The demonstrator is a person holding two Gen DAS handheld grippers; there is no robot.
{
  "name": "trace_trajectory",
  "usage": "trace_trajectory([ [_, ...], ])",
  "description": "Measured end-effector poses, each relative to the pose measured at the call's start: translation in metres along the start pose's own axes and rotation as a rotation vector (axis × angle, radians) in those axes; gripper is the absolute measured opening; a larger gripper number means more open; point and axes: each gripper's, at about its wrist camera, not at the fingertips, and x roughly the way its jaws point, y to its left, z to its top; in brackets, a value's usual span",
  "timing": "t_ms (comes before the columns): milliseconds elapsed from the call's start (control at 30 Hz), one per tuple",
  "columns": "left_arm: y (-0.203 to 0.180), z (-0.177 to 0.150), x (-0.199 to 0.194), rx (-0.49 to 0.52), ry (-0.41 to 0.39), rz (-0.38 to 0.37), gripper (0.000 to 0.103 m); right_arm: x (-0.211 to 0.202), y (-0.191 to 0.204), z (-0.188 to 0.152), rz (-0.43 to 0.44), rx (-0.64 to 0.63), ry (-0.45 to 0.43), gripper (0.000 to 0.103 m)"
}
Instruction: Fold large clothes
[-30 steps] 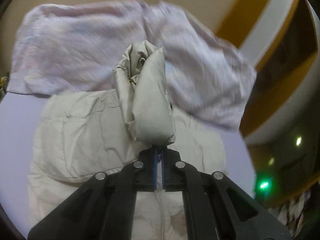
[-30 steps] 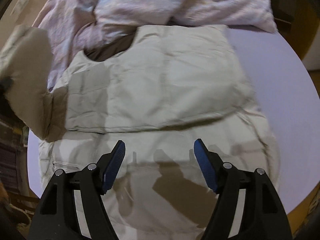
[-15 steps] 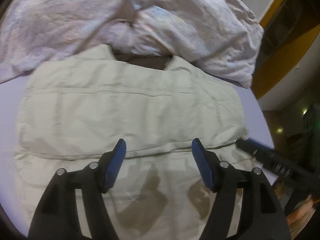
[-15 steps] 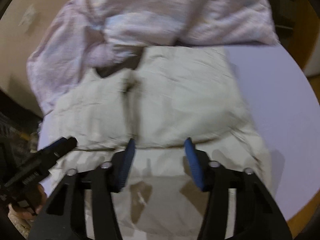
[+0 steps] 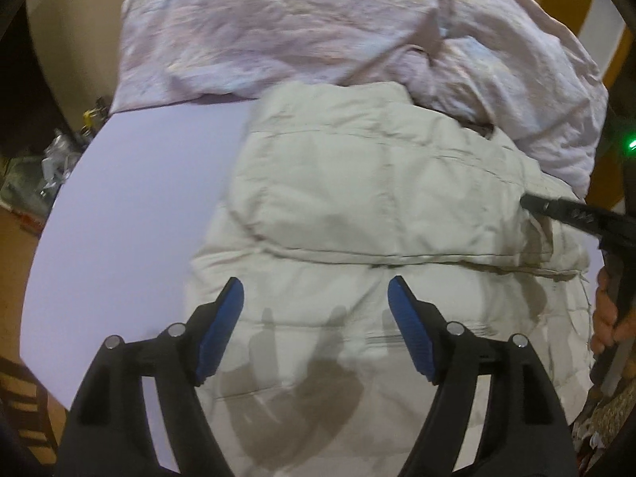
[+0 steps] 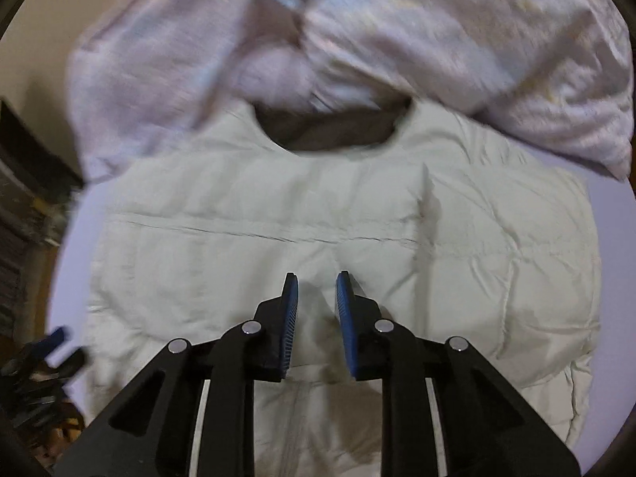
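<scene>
A cream padded jacket [image 5: 377,206] lies flat on a round lilac table [image 5: 139,198], its sleeves folded in over the body. My left gripper [image 5: 314,282] hovers over the jacket's near left part; its jaws are opening and hold nothing. In the right wrist view the jacket [image 6: 278,206] shows its dark neckline [image 6: 330,139] at the far side. My right gripper [image 6: 317,276] hangs above the jacket's middle with its jaws closing to a narrow gap, and no cloth is pinched between them. It also shows in the left wrist view as the right gripper [image 5: 576,214], held by a hand [image 5: 608,318].
A crumpled pale pink cloth [image 5: 318,28] is heaped along the table's far side and touches the jacket's collar end. Bare table lies left of the jacket. Clutter sits on the floor [image 5: 51,167] beyond the left rim.
The left gripper let go of the lifted sleeve, which now lies flat on the jacket, and opened wide as it swung left. The right gripper's jaws narrowed as it moved over the jacket's middle.
</scene>
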Motion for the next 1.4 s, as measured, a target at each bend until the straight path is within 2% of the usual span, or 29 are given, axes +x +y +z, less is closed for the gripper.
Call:
trace_trajectory([
  [33,0.008,-0.001,0.0,-0.011,0.007,0.004,0.079,0.011,-0.003,-0.003,-0.038,0.004,0.039,0.012],
  [67,0.01,-0.003,-0.001,-0.017,0.012,0.003,0.079,0.028,-0.008,-0.009,-0.072,0.005,0.088,0.01],
  [200,0.028,-0.01,0.0,-0.047,0.05,-0.003,0.079,0.041,-0.007,-0.019,-0.117,-0.043,0.063,0.01],
  [300,0.042,-0.016,-0.002,-0.066,0.065,-0.005,0.079,0.033,-0.014,-0.018,-0.066,-0.002,0.077,0.013],
  [367,0.049,-0.02,-0.004,-0.077,0.069,-0.006,0.079,0.021,-0.028,-0.019,0.027,0.079,0.093,0.024],
  [433,0.057,-0.024,-0.004,-0.086,0.081,-0.011,0.079,0.0,-0.048,-0.026,0.14,0.165,0.095,0.057],
  [467,0.06,-0.026,-0.004,-0.086,0.087,-0.011,0.079,-0.009,-0.056,-0.029,0.164,0.183,0.089,0.064],
  [500,0.064,-0.029,-0.004,-0.083,0.097,-0.01,0.079,-0.023,-0.068,-0.036,0.166,0.2,0.079,0.077],
  [533,0.067,-0.032,-0.004,-0.082,0.106,-0.011,0.079,-0.035,-0.078,-0.043,0.156,0.207,0.07,0.08],
  [700,0.086,-0.048,-0.002,-0.073,0.156,-0.001,0.08,-0.076,-0.149,-0.091,0.106,0.285,0.103,0.08],
  [833,0.11,-0.062,-0.005,-0.077,0.181,0.008,0.08,-0.1,-0.223,-0.146,0.05,0.425,0.156,0.08],
  [933,0.13,-0.073,-0.006,-0.109,0.205,-0.023,0.08,-0.108,-0.256,-0.18,0.062,0.528,0.191,0.08],
  [1033,0.142,-0.081,-0.005,-0.143,0.228,-0.075,0.078,-0.108,-0.28,-0.213,0.139,0.612,0.239,0.079],
  [1133,0.146,-0.092,-0.002,-0.162,0.25,-0.144,0.072,-0.101,-0.288,-0.233,0.237,0.671,0.271,0.078],
  [1233,0.143,-0.103,0.001,-0.157,0.272,-0.199,0.071,-0.093,-0.29,-0.249,0.352,0.717,0.297,0.077],
  [1400,0.142,-0.118,0.006,-0.186,0.294,-0.258,0.07,-0.082,-0.28,-0.262,0.414,0.699,0.35,0.077],
])
